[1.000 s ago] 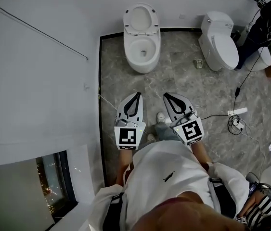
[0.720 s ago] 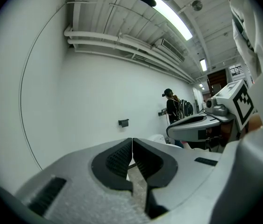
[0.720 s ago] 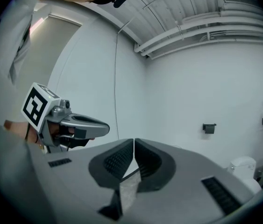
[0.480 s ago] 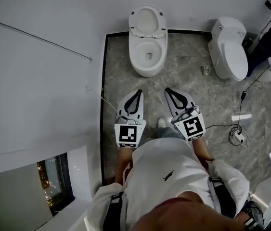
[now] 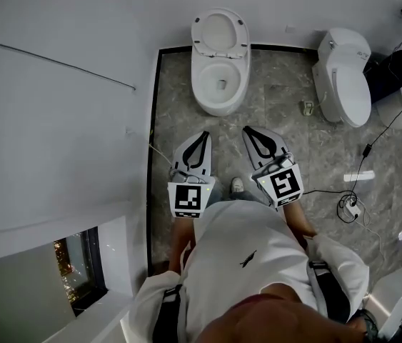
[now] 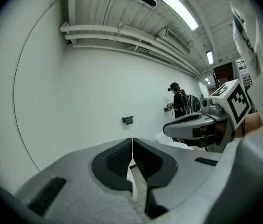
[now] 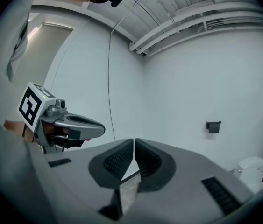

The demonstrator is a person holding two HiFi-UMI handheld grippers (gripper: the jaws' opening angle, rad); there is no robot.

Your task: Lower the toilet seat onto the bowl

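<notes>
In the head view a white toilet [image 5: 220, 77] stands against the far wall, its seat [image 5: 219, 33] raised upright above the open bowl. My left gripper [image 5: 201, 135] and right gripper [image 5: 250, 131] hang side by side over the grey floor, a short way in front of the bowl, both shut and empty. The left gripper view shows its shut jaws [image 6: 132, 141] facing a white wall, with the right gripper [image 6: 201, 122] to the side. The right gripper view shows its shut jaws [image 7: 134, 141] and the left gripper [image 7: 70, 124] beside them.
A second toilet [image 5: 345, 77] with its lid down stands to the right. Cables and a small device [image 5: 348, 207] lie on the marble floor at right. A white wall runs along the left. A person [image 6: 178, 99] stands far off at the wall, near a wall holder [image 6: 128, 120].
The toilet has drawn nearer in the head view and shifted right as I walked toward it. Both grippers stay shut and side by side.
</notes>
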